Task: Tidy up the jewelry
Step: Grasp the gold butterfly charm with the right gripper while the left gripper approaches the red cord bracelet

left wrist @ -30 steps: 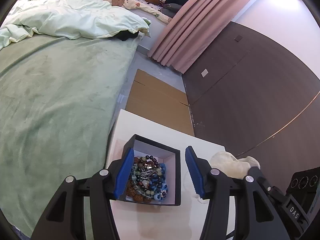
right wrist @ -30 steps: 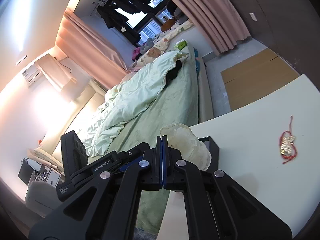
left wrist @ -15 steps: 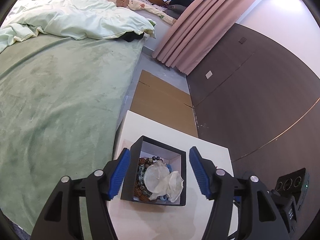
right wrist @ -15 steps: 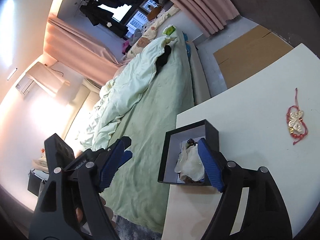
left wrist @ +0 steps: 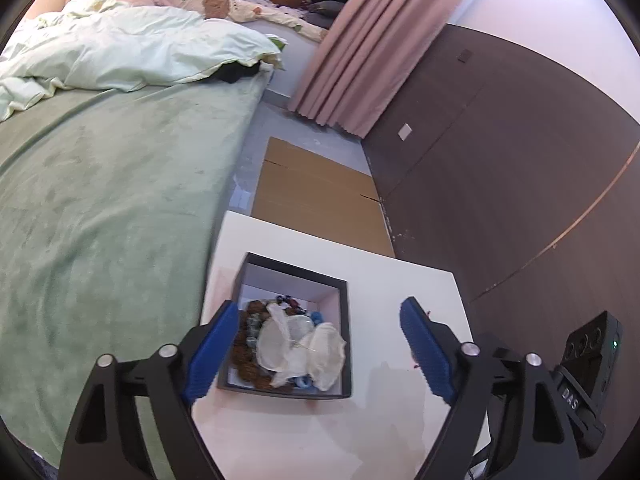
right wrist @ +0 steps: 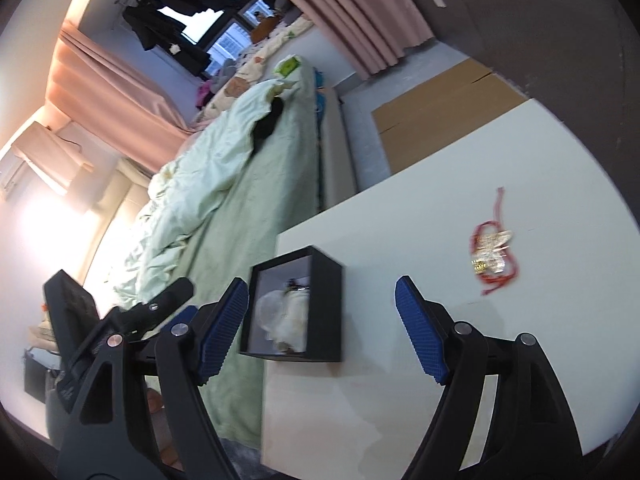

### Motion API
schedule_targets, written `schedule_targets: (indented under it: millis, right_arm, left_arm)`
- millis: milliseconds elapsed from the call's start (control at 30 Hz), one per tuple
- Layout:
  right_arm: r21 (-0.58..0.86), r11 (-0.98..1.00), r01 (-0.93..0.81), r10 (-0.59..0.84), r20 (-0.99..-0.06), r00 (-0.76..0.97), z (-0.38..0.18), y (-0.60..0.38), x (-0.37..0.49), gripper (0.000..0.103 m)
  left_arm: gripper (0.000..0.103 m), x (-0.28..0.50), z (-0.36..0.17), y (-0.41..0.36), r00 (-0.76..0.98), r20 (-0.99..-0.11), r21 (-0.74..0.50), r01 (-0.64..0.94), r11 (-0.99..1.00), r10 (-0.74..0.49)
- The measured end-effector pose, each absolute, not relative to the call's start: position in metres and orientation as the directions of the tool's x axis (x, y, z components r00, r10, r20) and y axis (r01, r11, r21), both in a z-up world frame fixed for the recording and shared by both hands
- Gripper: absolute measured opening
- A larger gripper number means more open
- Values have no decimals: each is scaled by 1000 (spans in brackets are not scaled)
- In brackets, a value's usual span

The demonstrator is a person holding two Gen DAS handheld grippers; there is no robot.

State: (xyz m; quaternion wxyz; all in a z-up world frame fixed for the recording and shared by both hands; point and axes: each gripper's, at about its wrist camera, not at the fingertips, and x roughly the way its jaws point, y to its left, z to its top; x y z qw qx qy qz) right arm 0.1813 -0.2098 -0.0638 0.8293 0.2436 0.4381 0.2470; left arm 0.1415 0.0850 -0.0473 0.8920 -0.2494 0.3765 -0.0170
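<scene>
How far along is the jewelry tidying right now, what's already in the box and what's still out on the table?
Done: the black box already holds beaded bracelets, with a sheer white pouch lying on top. In hand: nothing; the left gripper and the right gripper are both open and empty. Left: a red-cord charm lies loose on the white table, apart from the box.

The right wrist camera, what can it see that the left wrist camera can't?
Only the right wrist view shows the red string charm lying plainly on the white table, plus dark clothes hanging by the window.

Only the left wrist view looks straight down into the black box, showing beaded bracelets under the pale pouch.

Both show the box, the pouch, the green bed, pink curtains, the cardboard, and an open tool: left tool, right tool.
</scene>
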Motion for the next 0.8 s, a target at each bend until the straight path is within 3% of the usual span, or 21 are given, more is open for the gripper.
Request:
schedule_targets:
  millis: [167, 500, 733, 800]
  right_arm:
    - [596, 791, -143, 577, -645, 501, -73, -230, 185, 76]
    - [510, 860, -16, 450, -744, 494, -95, -262, 194, 76]
    - [444, 894, 62, 374, -814, 445, -123, -264, 218, 40]
    - [414, 907, 72, 344, -829, 441, -127, -261, 226, 38]
  left_arm:
    - [95, 142, -46, 69, 720, -658, -438, -128, 890, -220]
    - [95, 153, -59, 54, 687, -688, -441, -136, 887, -236]
    - [95, 165, -67, 47, 671, -701, -438, -139, 888, -241]
    - [95, 169, -69, 45, 668, -704, -438, -140, 888, -242]
